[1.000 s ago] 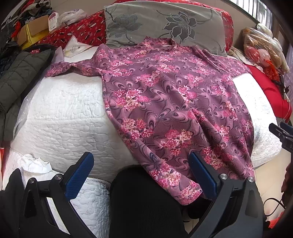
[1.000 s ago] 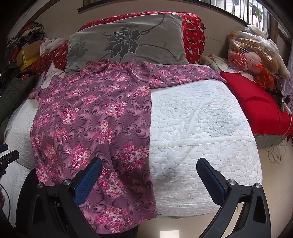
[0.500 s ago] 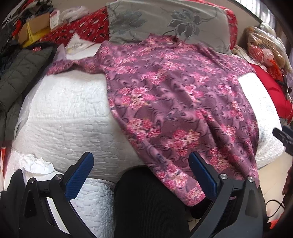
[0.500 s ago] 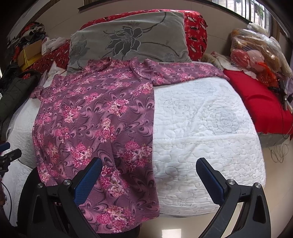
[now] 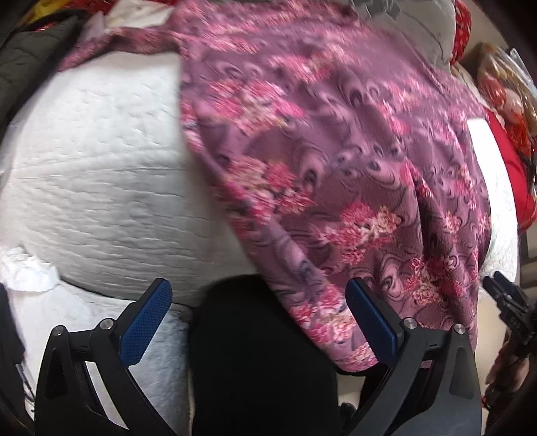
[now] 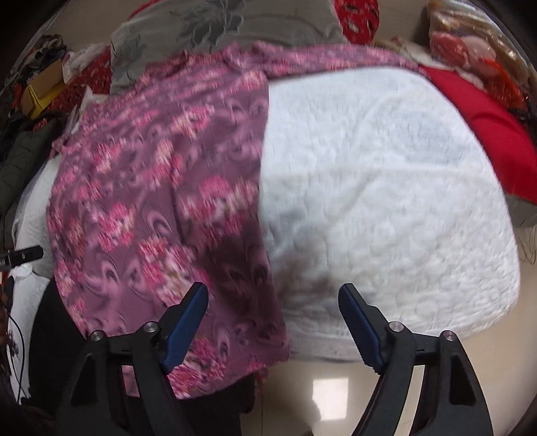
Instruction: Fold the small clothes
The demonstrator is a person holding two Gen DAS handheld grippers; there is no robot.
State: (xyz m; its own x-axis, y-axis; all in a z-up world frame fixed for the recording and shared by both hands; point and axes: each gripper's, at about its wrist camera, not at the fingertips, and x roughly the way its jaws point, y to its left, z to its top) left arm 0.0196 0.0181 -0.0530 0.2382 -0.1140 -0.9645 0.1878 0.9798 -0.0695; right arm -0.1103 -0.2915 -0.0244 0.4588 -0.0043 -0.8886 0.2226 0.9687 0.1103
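The floral top [image 5: 335, 161] lies spread flat on the bed [image 6: 386, 201], no fold made yet. Left hand-held gripper [image 5: 258, 315] gapes wide and empty; right hand-held gripper [image 6: 273, 318], jaws just narrowing, grips nothing

We see the purple floral knit top [image 5: 335, 141] spread over the white quilted bed [image 6: 386, 208], its hem hanging off the near edge; a grey flower-print pillow [image 6: 235, 30] lies behind it, a red cushion [image 6: 486, 127] at the bed's right.
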